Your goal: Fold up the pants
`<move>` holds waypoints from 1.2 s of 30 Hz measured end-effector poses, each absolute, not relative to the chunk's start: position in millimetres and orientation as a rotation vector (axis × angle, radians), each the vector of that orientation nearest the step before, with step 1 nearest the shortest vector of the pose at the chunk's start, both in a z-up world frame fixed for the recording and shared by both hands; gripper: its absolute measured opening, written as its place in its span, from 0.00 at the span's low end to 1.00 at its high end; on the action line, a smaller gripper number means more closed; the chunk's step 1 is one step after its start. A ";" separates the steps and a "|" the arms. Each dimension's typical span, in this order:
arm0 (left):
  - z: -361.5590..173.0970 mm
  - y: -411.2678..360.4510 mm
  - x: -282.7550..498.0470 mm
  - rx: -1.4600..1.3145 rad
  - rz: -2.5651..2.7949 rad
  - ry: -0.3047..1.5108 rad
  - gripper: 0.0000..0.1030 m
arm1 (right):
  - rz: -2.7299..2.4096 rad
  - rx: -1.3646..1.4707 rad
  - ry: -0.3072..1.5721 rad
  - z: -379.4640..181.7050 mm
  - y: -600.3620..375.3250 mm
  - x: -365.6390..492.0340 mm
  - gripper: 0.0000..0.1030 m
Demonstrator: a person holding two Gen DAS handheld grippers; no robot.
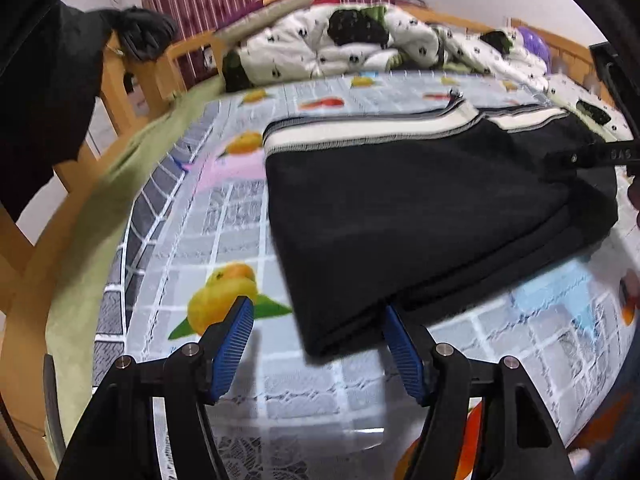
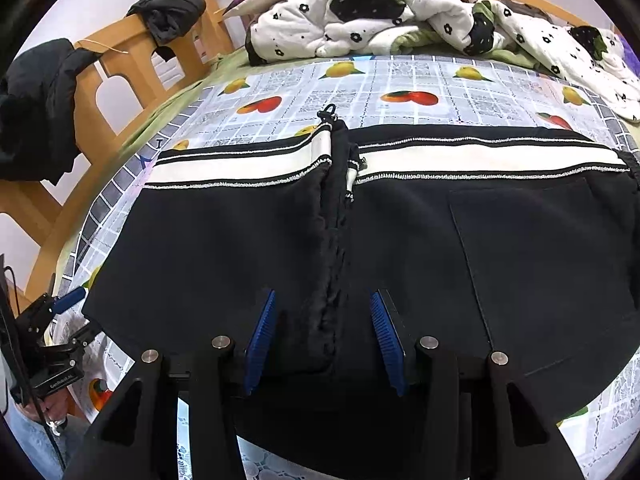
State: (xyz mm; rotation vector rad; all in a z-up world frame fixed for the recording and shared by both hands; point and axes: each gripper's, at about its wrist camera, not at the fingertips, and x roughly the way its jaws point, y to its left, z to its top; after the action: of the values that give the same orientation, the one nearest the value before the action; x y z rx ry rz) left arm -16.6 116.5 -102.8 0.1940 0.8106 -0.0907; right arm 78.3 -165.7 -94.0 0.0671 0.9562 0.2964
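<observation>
- Fingers of left gripper [image 1: 318,322] spread wide, low centre of frame; near corner of folded pants [image 1: 420,216] lies between them, unpinched.
- Right gripper [image 2: 322,330] likewise spread, over the pants [image 2: 360,248] at frame centre.
- Pants rest on fruit-print cloth [image 2: 400,76].

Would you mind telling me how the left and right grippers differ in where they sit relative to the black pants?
The left gripper sits at the near left corner of the black pants, mostly over the fruit-print cloth; the right gripper sits over the pants' middle, straddling the centre seam. Both are open, with blue pads.
</observation>
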 end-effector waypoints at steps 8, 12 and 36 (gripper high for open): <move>-100.2 121.6 -15.8 0.179 -0.112 0.829 0.65 | 0.309 0.061 0.946 -90.8 -165.2 77.5 0.47; -110.5 112.7 -10.5 0.225 -0.113 0.883 0.63 | 0.311 0.075 0.946 -90.4 -167.3 77.6 0.47; -101.2 124.8 1.0 0.039 0.015 0.724 0.32 | 0.440 0.270 1.027 -112.1 -167.2 84.6 0.21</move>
State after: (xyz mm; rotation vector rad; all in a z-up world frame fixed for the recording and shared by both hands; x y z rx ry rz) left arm 1.0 124.8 -101.2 0.0392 0.7241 0.0146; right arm 84.6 -167.2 -112.1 0.2703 1.0266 0.4403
